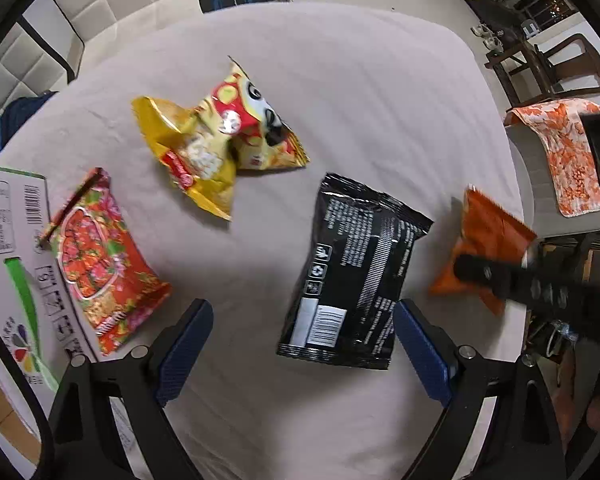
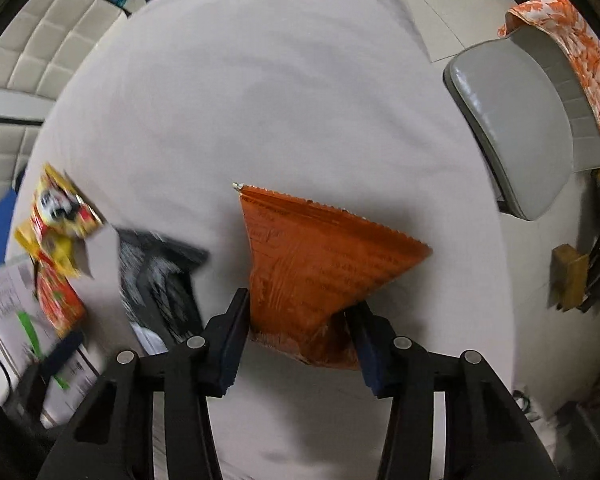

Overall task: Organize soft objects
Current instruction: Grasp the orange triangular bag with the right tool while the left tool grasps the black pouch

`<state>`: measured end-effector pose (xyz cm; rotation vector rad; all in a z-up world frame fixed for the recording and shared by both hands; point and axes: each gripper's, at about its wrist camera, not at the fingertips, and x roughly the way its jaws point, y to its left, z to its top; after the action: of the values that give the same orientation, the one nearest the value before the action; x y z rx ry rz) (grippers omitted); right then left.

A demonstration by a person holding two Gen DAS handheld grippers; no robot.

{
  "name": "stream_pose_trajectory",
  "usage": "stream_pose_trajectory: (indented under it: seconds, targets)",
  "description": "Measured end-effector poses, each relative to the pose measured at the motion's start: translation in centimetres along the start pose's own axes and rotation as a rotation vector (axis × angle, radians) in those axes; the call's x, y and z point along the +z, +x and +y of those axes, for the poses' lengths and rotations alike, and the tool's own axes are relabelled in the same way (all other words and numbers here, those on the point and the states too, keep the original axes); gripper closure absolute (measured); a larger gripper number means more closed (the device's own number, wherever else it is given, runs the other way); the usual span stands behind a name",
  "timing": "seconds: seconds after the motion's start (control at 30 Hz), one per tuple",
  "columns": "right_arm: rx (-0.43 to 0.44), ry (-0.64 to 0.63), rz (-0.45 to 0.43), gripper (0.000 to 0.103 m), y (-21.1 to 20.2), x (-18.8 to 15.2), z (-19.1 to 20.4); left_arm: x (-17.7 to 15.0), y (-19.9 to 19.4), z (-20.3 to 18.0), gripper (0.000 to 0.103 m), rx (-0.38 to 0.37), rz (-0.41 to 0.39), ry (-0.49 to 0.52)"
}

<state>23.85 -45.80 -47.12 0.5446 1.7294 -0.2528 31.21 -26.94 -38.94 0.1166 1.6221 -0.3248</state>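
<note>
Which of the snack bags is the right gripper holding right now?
The plain orange bag at the right edge of the bed: the right gripper pinches its lower end. The black bag, yellow bags and red flowered bag lie untouched.

The left gripper (image 1: 302,344) has a black angular frame, 2 fingers faced with ribbed blue pads (image 1: 184,350), and round silver screws (image 1: 139,351) beside the pads. The right gripper (image 2: 298,340) is built alike: black frame, dark blue pads (image 2: 232,344), 4 silver screws (image 2: 195,342).
</note>
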Motion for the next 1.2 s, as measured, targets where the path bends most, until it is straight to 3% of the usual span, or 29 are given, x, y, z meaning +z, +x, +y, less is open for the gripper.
stream_pose_trajectory:
  seconds: [0.13, 0.3, 0.33, 0.4, 0.6, 0.77, 1.03, 1.2]
  targets:
    - [-0.034, -0.029, 0.02, 0.052, 0.3, -1.7, -1.6, 0.2, 0.6, -1.4, 0.011, -0.014, 0.025, 0.029]
    - [-0.013, -0.019, 0.033, 0.049, 0.9, -2.6, -2.7, 0.9, 2.6, -3.7, 0.012, 0.035, 0.061, 0.104]
    - [-0.017, -0.021, 0.034, 0.046, 1.0, -2.7, -2.6, 0.9, 3.0, -4.0, 0.016, 0.045, 0.068, 0.112]
    - [-0.027, -0.021, 0.025, 0.043, 0.8, -2.0, -3.2, 1.0, 3.6, -4.1, 0.034, 0.059, 0.079, 0.12]
    - [-0.019, -0.008, 0.0, 0.043, 1.2, -2.0, -3.2, -0.1, 3.4, -3.1, 0.046, 0.071, 0.056, 0.091]
    - [-0.057, -0.069, -0.013, 0.048, 1.7, -1.9, -2.2, -2.7, 2.4, -1.1, 0.05, 0.08, 0.035, 0.041]
    - [-0.074, -0.218, 0.057, 0.049, 3.7, -7.2, 0.8, -10.3, 2.0, 3.2, 0.05, 0.105, 0.067, -0.068]
    - [-0.086, -0.225, 0.046, 0.048, 4.5, -8.7, 1.2, -12.6, 2.3, 4.1, 0.047, 0.108, 0.065, -0.072]
